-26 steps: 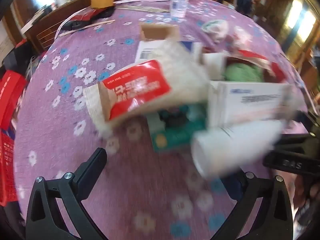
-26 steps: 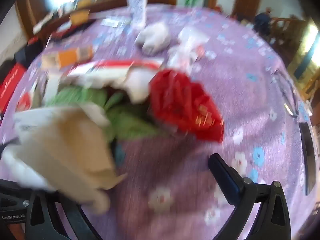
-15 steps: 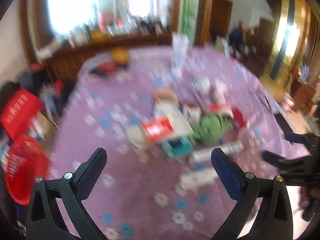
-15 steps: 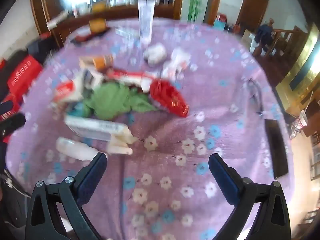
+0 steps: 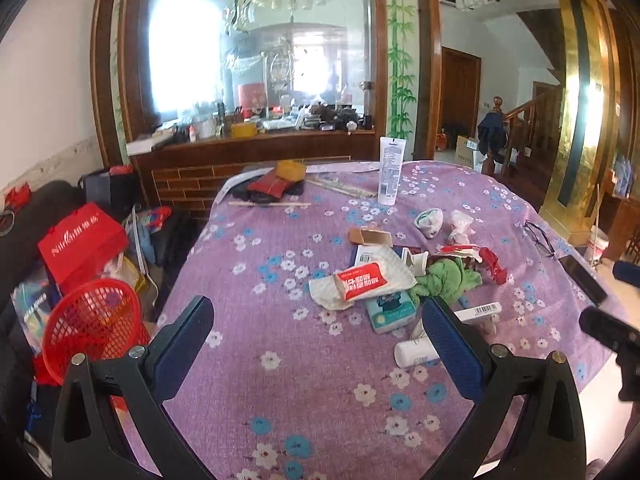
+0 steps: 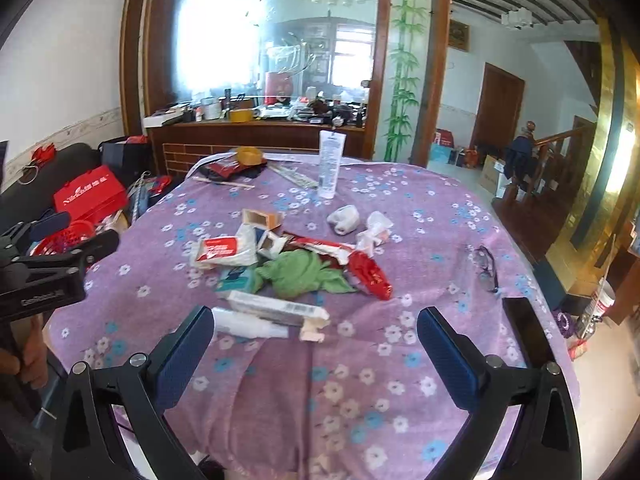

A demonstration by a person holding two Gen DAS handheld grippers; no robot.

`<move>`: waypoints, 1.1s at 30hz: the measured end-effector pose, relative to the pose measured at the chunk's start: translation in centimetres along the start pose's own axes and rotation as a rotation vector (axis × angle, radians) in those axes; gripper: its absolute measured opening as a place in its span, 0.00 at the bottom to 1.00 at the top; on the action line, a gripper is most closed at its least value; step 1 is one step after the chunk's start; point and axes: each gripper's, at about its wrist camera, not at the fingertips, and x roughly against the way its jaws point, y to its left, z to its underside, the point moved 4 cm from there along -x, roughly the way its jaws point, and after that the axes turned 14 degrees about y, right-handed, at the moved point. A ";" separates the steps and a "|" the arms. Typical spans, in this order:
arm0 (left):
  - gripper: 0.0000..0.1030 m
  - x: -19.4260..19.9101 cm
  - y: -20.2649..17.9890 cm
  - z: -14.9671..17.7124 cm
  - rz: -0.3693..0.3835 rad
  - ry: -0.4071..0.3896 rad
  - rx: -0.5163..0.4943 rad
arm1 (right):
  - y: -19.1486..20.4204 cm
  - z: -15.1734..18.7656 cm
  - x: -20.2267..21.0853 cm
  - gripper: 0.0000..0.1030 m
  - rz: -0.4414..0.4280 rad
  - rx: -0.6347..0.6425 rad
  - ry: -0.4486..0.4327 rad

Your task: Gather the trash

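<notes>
A heap of trash lies mid-table on the purple flowered cloth (image 5: 304, 392): a red-and-white wrapper (image 5: 362, 280), a crumpled green cloth (image 5: 446, 276), a teal box (image 5: 390, 310), a long white box (image 6: 272, 308), a white bottle (image 5: 414, 354) and a red packet (image 6: 370, 274). A red mesh basket (image 5: 90, 320) stands off the table's left side. My left gripper (image 5: 318, 332) is open above the near edge, short of the heap. My right gripper (image 6: 316, 338) is open too, nothing between its fingers.
A tall white tube (image 5: 390, 170) stands upright at the far side. Glasses (image 6: 486, 268) and a dark phone (image 5: 582, 280) lie near the right edge. Red bags (image 5: 82, 236) crowd the floor at left. A wooden sideboard (image 5: 256, 156) stands behind the table.
Both grippers have pulled back and risen from close over the heap; the whole table and room are now in sight. The trash lies where it was.
</notes>
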 end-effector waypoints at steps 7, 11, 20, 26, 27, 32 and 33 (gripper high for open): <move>1.00 0.5 0.5 1.1 -0.013 0.016 0.003 | 0.0 -0.1 0.6 1.00 0.001 -0.005 0.033; 1.00 0.9 0.3 1.7 -0.016 0.027 -0.011 | 0.1 -0.2 0.5 1.00 -0.014 -0.009 0.037; 1.00 1.3 0.3 2.7 -0.027 0.043 -0.015 | 0.6 0.2 -0.3 1.00 -0.053 -0.003 0.068; 1.00 1.8 0.5 3.5 -0.044 0.053 -0.006 | 1.2 0.3 -1.1 1.00 -0.081 0.015 0.085; 1.00 1.8 0.7 3.6 -0.049 0.057 -0.002 | 1.3 0.3 -1.2 1.00 -0.089 0.019 0.088; 1.00 1.9 1.3 4.0 -0.074 0.063 0.026 | 2.0 0.1 -1.8 1.00 -0.121 0.042 0.098; 1.00 1.9 1.4 4.1 -0.078 0.066 0.032 | 2.1 0.0 -1.9 1.00 -0.127 0.047 0.099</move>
